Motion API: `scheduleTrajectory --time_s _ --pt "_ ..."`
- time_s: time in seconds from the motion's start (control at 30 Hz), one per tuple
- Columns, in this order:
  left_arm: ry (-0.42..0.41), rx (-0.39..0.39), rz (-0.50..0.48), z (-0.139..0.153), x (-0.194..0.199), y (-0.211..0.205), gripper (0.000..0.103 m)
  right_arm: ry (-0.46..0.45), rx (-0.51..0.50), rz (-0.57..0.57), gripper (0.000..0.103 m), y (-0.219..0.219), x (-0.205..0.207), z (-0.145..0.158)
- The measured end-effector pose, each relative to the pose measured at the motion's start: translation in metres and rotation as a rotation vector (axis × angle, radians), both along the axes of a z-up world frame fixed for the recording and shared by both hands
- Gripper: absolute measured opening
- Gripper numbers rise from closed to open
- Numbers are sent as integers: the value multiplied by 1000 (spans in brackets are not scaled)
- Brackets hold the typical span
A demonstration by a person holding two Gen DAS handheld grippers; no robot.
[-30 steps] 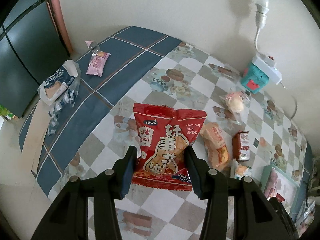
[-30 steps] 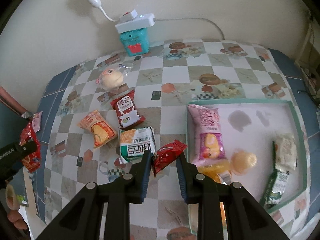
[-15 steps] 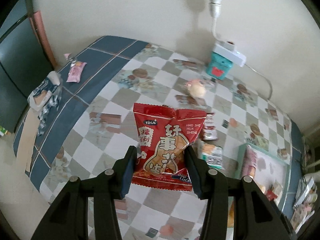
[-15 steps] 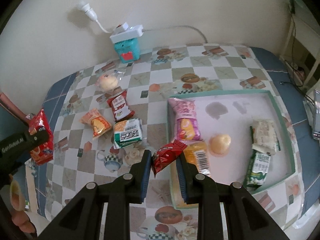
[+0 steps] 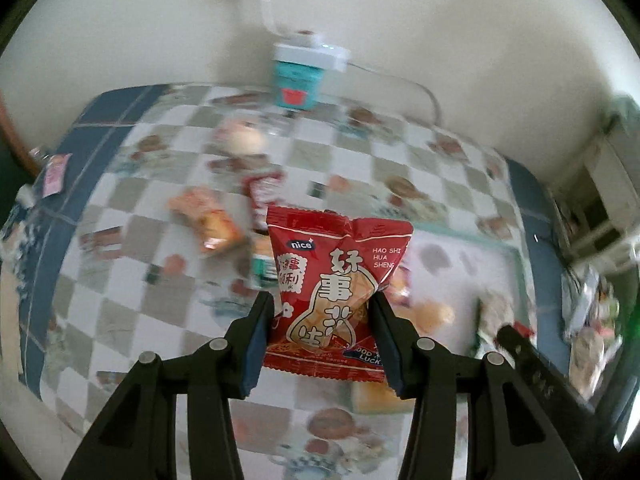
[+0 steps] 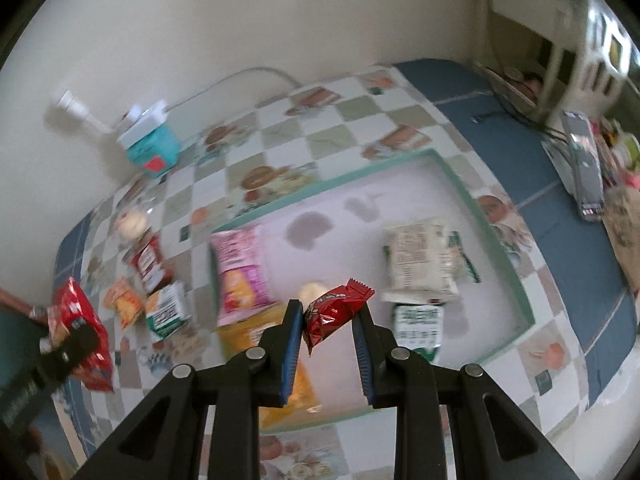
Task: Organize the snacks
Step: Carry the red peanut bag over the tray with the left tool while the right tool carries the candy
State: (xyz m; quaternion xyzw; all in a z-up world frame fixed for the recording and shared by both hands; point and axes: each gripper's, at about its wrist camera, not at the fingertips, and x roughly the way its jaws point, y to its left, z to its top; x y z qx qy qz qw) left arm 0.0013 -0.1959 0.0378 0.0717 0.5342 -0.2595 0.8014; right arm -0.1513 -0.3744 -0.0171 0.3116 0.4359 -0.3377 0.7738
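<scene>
The left gripper (image 5: pixel 322 316) pinches a red peanut snack bag (image 5: pixel 334 292) upright between its fingers, above the checkered tablecloth (image 5: pixel 120 248). The right gripper (image 6: pixel 326 320) clamps a small red candy wrapper (image 6: pixel 334 308) and hangs over the teal-rimmed tray (image 6: pixel 500 240), which holds several snack packets. A teal box (image 6: pixel 154 152) stands against the cream wall (image 6: pixel 240 20).

A plain cream wall (image 5: pixel 400 40) is rising behind a table (image 6: pixel 560 220) wearing a checked cloth with blue borders. A white plug and cord (image 6: pixel 224 84) are hanging on the wall. Cluttered white shelving (image 6: pixel 560 40) is standing at the right.
</scene>
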Motion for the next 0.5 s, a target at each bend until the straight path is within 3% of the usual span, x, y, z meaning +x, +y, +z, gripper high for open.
scheduleTrajectory --time_s 0.3,0.5 --pt "-4 70 -173 -15 -50 -60 51 28 16 -182 27 -39 -44 -7" --pt "51 76 -241 -35 -70 -83 51 61 34 -290 27 -59 -65 -17"
